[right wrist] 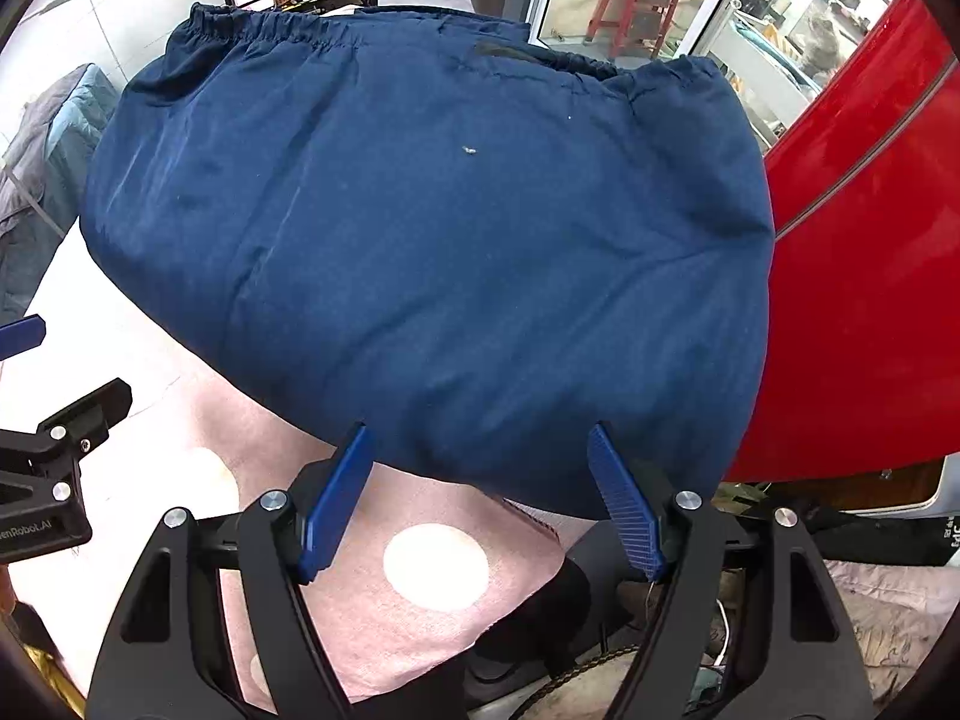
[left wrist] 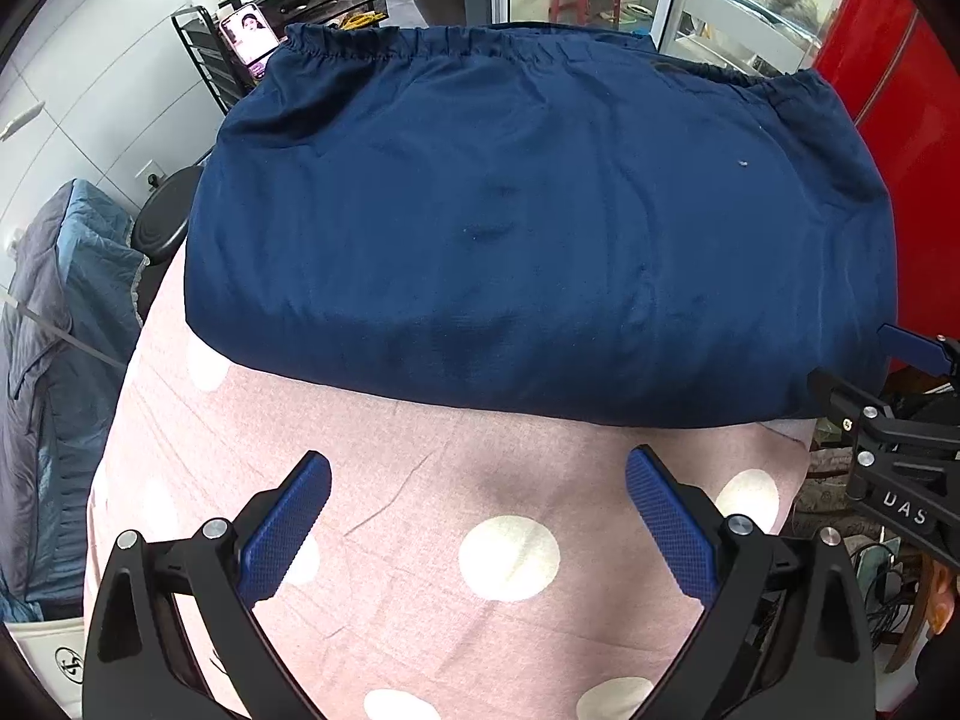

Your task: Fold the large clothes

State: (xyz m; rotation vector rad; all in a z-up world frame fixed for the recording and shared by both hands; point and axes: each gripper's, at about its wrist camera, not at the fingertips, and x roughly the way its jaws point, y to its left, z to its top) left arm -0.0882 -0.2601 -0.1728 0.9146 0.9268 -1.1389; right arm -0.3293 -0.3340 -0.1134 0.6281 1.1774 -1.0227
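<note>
Lying folded on the spotty cloth (left wrist: 420, 540), the blue garment (left wrist: 528, 240) looks nearly done, with both claws, left (left wrist: 477, 516) and right (right wrist: 480, 498), wide open and empty beside it.

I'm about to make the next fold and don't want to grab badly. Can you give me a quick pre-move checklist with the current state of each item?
1. Left gripper open and empty: ok, jaws spread over the pink dotted cloth.
2. Right gripper open and empty: ok, jaws spread at the near edge of the garment.
3. Navy garment lying flat: ok, only light wrinkles, its elastic hem at the far side.
4. Near edge reachable: ok, it lies just ahead of both grippers.
5. Garment fully supported: cannot tell, its right side seems to overhang near the red cabinet.
6. Layers underneath aligned: cannot tell, hidden.
</note>
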